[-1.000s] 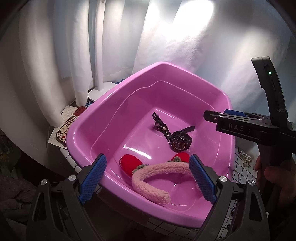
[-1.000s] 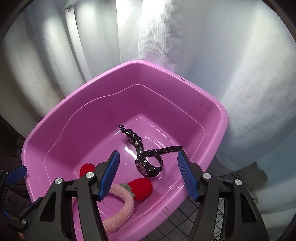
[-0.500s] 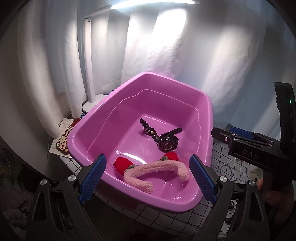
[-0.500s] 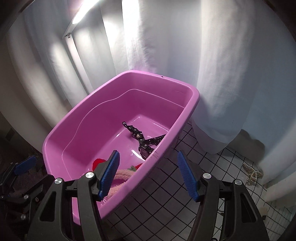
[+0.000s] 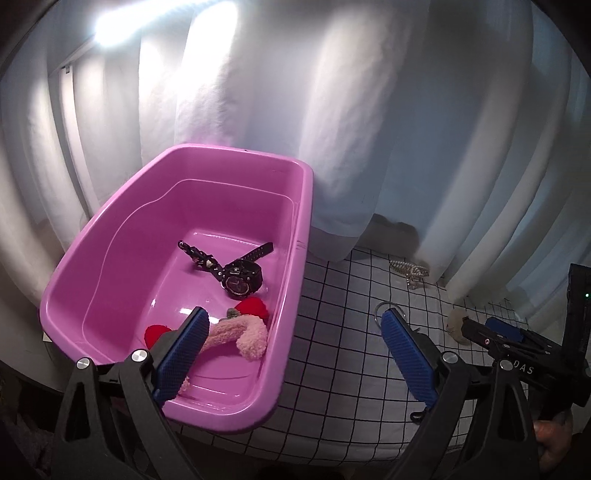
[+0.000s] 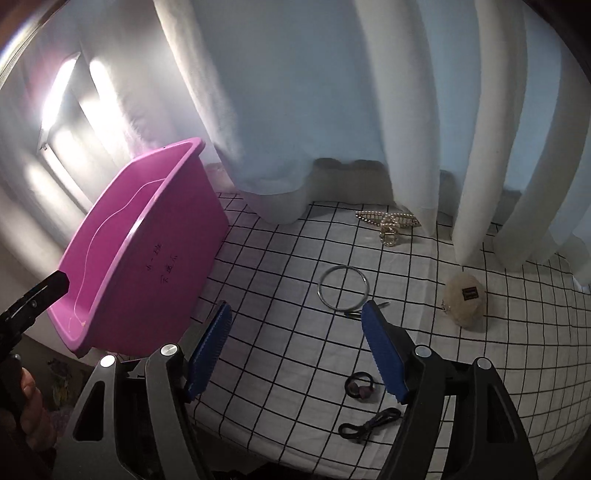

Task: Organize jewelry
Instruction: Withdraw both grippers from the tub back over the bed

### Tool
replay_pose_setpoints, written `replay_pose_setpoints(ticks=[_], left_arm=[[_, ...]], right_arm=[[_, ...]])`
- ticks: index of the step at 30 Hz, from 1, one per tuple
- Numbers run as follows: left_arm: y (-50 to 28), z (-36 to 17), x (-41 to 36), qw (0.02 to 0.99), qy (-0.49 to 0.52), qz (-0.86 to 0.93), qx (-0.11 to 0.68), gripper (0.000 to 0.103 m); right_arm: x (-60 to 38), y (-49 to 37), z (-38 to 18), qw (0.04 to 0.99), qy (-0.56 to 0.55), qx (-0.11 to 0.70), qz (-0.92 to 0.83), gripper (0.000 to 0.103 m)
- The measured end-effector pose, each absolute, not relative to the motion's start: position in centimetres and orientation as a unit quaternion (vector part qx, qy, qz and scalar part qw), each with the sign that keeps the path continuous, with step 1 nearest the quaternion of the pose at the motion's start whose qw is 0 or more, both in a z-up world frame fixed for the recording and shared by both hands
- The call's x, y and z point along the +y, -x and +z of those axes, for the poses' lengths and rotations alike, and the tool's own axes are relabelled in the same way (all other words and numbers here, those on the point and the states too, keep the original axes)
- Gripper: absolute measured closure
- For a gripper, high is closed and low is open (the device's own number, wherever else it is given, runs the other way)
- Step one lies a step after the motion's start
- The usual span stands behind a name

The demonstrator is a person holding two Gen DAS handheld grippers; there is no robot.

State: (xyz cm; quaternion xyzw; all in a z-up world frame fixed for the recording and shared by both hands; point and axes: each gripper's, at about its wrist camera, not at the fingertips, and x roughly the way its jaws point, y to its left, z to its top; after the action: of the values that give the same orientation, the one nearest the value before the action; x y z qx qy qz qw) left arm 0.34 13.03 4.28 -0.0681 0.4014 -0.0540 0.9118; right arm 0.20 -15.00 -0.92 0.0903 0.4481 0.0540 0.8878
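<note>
A pink plastic tub stands on the left of a checked cloth. Inside it lie a black watch and a fuzzy pink headband with red ends. On the cloth lie a silver bangle, a pearl hair clip, a beige oval clip, a dark hair tie and a black loop tie. My left gripper is open and empty over the tub's right rim. My right gripper is open and empty above the cloth, short of the bangle.
White curtains hang close behind the cloth and tub. The checked cloth spreads to the right and front. A bright lamp bar glows at the upper left.
Both grippers have drawn back and swung right, away from the tub's inside. The right wrist view now faces the cloth with the loose jewelry. Both stay open and empty.
</note>
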Motion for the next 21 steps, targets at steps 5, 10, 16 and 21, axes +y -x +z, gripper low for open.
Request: replay_pose_setpoints(ticks=[5, 10, 16, 21], left_arm=[[-1.2, 3.7, 9.3, 0.904, 0.059, -0.1, 0.411, 0.009], [-1.9, 2.7, 5.8, 0.896, 0.05, -0.119, 0.424, 0.009], [-1.9, 0.7, 2.5, 0.891, 0.048, -0.098, 0.441, 0.009], [-1.1, -1.3, 0.0, 0.888, 0.06, -0.037, 0.454, 0.009]], right_arm=[[-21.5, 2.4, -1.8, 0.883, -0.13, 0.45, -0.023, 0.033], [-25.4, 3.9, -2.6, 0.878, -0.149, 0.452, -0.054, 0.033], [-28.4, 3.1, -4.3, 0.875, -0.139, 0.462, -0.037, 0.033], [-30.8, 0.7, -6.3, 0.872, -0.107, 0.478, 0.019, 0.033]])
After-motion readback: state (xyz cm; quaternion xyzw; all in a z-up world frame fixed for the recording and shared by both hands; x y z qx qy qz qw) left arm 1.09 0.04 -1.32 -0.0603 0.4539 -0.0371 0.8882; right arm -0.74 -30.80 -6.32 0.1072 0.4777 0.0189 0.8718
